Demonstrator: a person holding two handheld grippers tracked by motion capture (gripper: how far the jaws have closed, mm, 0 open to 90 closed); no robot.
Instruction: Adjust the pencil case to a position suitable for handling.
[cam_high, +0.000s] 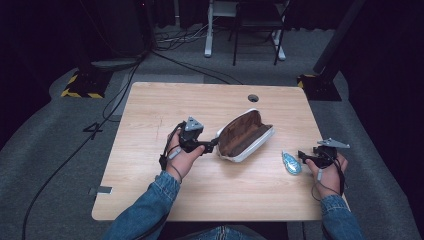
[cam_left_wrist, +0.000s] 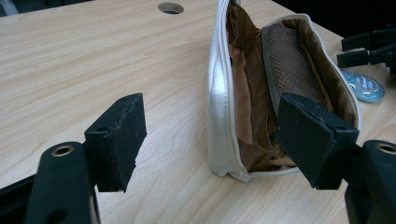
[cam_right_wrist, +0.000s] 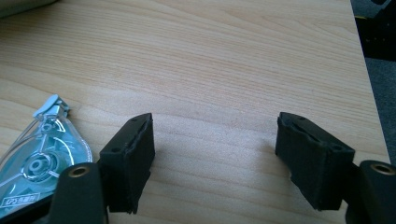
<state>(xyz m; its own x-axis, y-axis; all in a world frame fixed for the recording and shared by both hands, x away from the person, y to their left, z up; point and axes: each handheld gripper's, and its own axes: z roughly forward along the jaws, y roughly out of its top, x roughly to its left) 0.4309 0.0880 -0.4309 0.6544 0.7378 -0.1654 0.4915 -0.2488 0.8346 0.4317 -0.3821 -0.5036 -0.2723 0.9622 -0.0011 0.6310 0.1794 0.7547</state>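
White leather pouch (cam_high: 245, 136) with brown lining lay unzipped, ready for filling; left gripper (cam_high: 210, 145) straddled its end, right gripper (cam_high: 302, 156) beside the clear blue tape dispenser (cam_high: 291, 162), both jaws wide, empty.

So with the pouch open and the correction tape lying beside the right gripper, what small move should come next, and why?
Probably slide the right gripper sideways so its open jaws straddle the correction tape, then close. Its jaws now bracket bare table, with the tape outside one of them. The pouch lies unzipped, lining showing, with the left gripper open at its end, seemingly ready to steady it.
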